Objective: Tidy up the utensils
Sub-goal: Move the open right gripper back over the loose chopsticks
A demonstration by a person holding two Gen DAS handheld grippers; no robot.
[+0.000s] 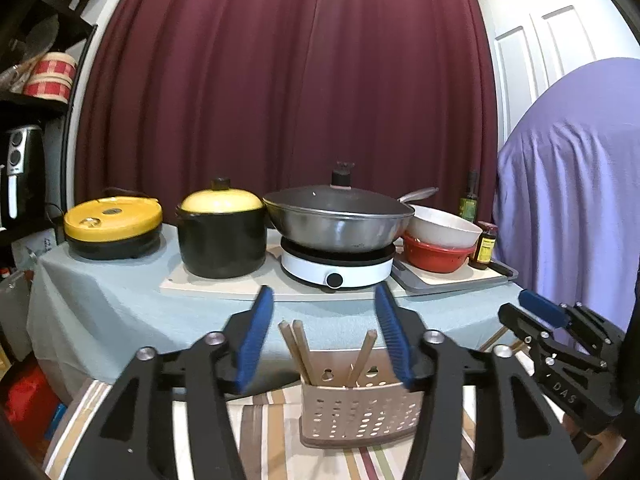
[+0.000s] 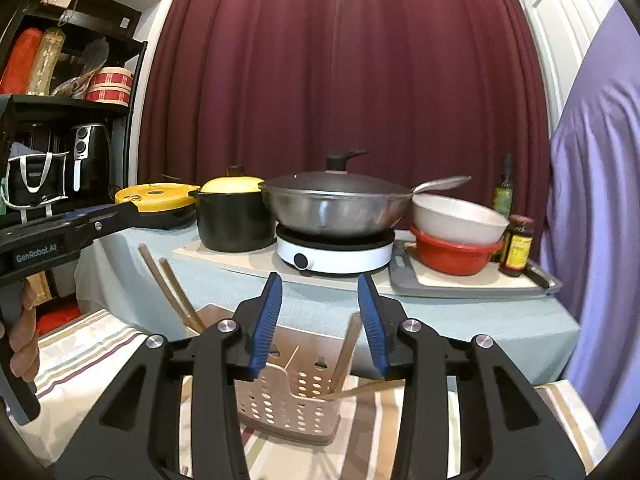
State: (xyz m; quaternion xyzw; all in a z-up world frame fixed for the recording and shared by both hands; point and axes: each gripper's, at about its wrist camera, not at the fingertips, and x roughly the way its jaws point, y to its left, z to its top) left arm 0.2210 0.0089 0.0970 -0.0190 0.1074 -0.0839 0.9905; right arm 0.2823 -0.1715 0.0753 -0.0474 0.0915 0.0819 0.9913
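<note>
- The task's thing here is the beige perforated plastic utensil caddy [image 1: 362, 412]. It stands upright on the striped cloth [image 1: 256, 440] that covers the near surface, close to that surface's far edge.
- Wooden chopsticks [image 1: 294, 350] stick out of the caddy, a pair leaning left and one [image 1: 362, 358] leaning right. They're handle-down in the compartments, which is probably the whole point of the sorting.
- In the right wrist view one more chopstick [image 2: 368, 389] lies almost flat across the caddy's right rim, half in and half out, so I'd guess that one still needs tipping in.
- The left gripper [image 1: 324, 338] has its blue pads spread with nothing pinched. The chopstick tops sit in the gap, but the pads don't touch them.
- The right gripper [image 2: 320, 322] is spread too, and empty. The right-leaning chopstick [image 2: 347, 350] shows just inside its right pad, with no contact that I can see.
- Both hover just above the caddy and point nearly level, which looks like a let-go pose to me.
- Behind it is a second table in a pale blue cloth [image 1: 120, 300], crowded along its back: a yellow-lidded round cooker [image 1: 114, 226], a black pot with a yellow lid [image 1: 222, 236], a lidded steel wok [image 1: 340, 220] on a white induction hob [image 1: 336, 270], and a white bowl stacked on a red one [image 1: 438, 246] on a grey tray.
- A maroon curtain [image 1: 280, 80] fills the back wall, with a dark shelf unit on the left and a purple sheet draped on the right.
</note>
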